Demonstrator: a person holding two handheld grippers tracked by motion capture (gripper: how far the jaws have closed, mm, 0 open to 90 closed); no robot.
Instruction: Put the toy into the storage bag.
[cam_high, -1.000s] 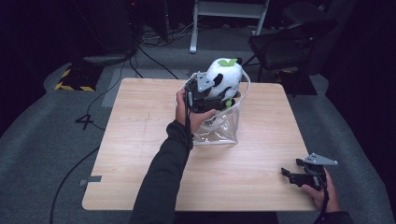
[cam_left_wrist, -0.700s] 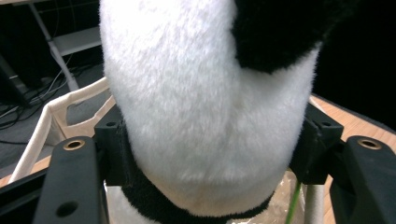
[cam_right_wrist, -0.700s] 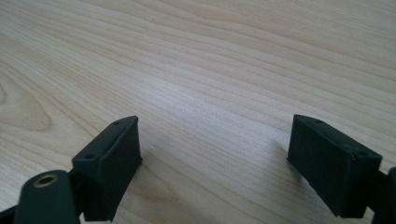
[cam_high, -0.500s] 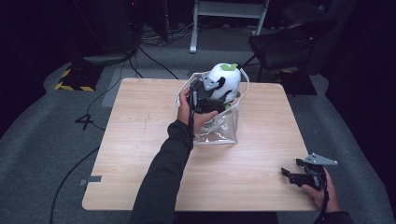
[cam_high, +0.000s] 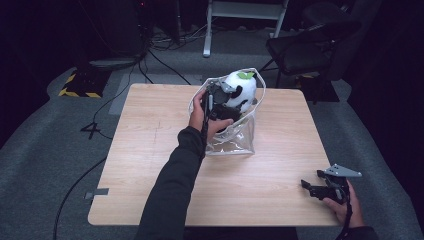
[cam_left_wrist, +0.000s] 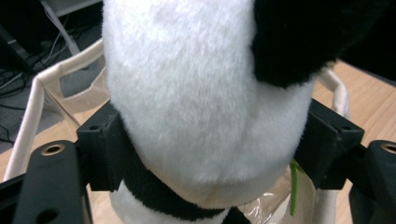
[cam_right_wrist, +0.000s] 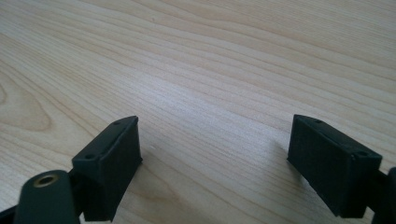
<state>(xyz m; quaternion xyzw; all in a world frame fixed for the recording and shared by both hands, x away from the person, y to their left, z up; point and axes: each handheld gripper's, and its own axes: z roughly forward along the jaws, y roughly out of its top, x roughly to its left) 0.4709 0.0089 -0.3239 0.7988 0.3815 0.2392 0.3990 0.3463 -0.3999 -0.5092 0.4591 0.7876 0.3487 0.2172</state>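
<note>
Around the wooden table (cam_high: 150, 165) the grey floor carries loose black cables (cam_high: 165, 60) at 11 o'clock, a yellow-and-black striped block (cam_high: 80, 85) at 10 o'clock, a dark chair (cam_high: 310, 47) at 1 o'clock and a white frame (cam_high: 245, 12) at 12 o'clock; none of them lies between the hands and the work. The tabletop itself is bare wood apart from a clear bag with white trim (cam_high: 235, 142), which stands upright near the far edge, toward 12 o'clock from the table's middle. A black-and-white panda plush (cam_high: 241, 90) with a green leaf on top sits at the bag's mouth, its upper part above the rim. The left gripper (cam_high: 220, 102) is at the bag's opening on the 9 o'clock side of the plush, the person's hand and dark sleeve reaching up to it from 6 o'clock. The left gripper view gives what the high view cannot: both black jaws press into the panda plush (cam_left_wrist: 205, 93) from either side, clamped on its white body just above a black band, with the bag's white rim (cam_left_wrist: 32, 102) and a green strand (cam_left_wrist: 294, 186) behind. The right gripper (cam_high: 312, 189) rests low at the table's 5 o'clock corner, well apart from the bag. In the right gripper view its jaws stand wide apart over bare wood grain (cam_right_wrist: 210, 70), holding nothing.
</note>
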